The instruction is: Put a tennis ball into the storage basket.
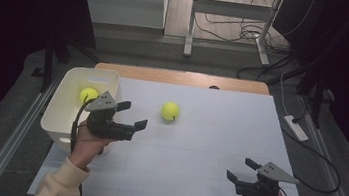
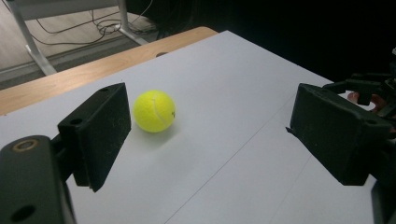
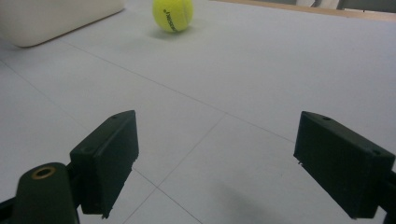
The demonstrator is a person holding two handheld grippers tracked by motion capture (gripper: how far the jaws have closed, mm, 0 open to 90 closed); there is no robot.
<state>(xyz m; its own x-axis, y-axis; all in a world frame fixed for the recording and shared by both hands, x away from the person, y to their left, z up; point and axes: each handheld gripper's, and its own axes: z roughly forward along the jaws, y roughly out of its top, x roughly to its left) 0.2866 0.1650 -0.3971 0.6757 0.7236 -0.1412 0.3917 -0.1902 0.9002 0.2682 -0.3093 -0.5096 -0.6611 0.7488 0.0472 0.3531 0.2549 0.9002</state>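
Observation:
A yellow tennis ball (image 1: 170,111) lies on the white table top (image 1: 208,132), a little left of centre; it also appears in the left gripper view as the ball (image 2: 154,111) and far off in the right gripper view as the ball (image 3: 173,14). A second yellow ball (image 1: 88,95) rests inside the white bin (image 1: 67,115) at the left edge. My left gripper (image 1: 131,114) hovers beside the bin, open and empty, its jaws pointing toward the loose ball. My right gripper (image 1: 241,169) sits low at the front right, open, nothing between its jaws.
The bin's wall (image 3: 56,16) is at the upper left of the right gripper view. A wooden strip (image 1: 180,77) edges the table's far side. Beyond it stand a metal frame (image 1: 233,14) and floor cables (image 1: 251,34). A power strip (image 1: 296,127) lies off the right side.

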